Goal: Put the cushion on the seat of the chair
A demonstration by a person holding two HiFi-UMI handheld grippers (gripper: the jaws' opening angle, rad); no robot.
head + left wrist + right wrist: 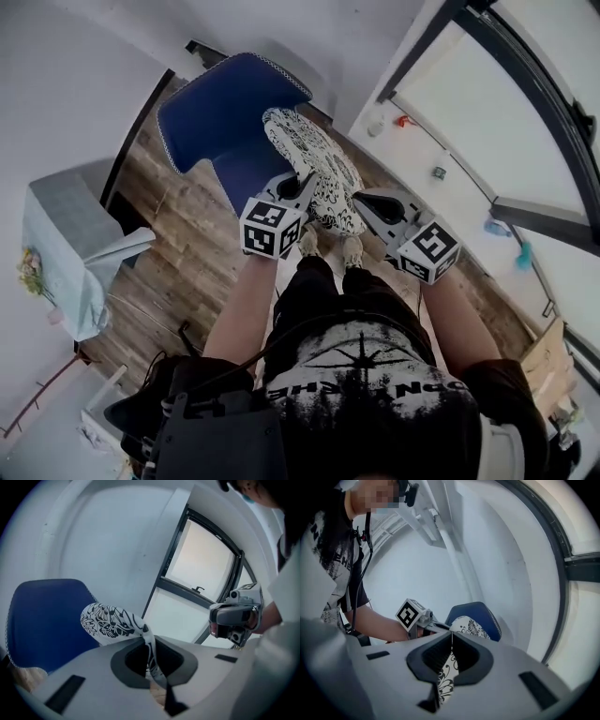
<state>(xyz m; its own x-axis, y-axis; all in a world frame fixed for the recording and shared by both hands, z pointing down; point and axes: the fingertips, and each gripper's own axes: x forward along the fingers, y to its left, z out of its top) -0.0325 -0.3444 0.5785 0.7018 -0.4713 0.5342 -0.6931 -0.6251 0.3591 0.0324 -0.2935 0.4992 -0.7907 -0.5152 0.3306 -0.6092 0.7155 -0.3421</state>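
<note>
The cushion (312, 167), white with a black floral print, hangs in the air over the seat of the blue chair (217, 111). My left gripper (298, 193) is shut on its near left edge, and my right gripper (367, 208) is shut on its near right edge. In the left gripper view the cushion (108, 622) runs from between the jaws toward the chair's blue back (44, 618), with the right gripper (234, 616) at the right. In the right gripper view the cushion's (469, 626) cloth is pinched between the jaws, and the chair (480, 613) stands behind it.
The chair stands on a wooden floor (192, 253) near a white wall and a large black-framed window (506, 122). A low table with a pale cloth (70, 248) is at the left. My own legs and feet (328, 246) are just before the chair.
</note>
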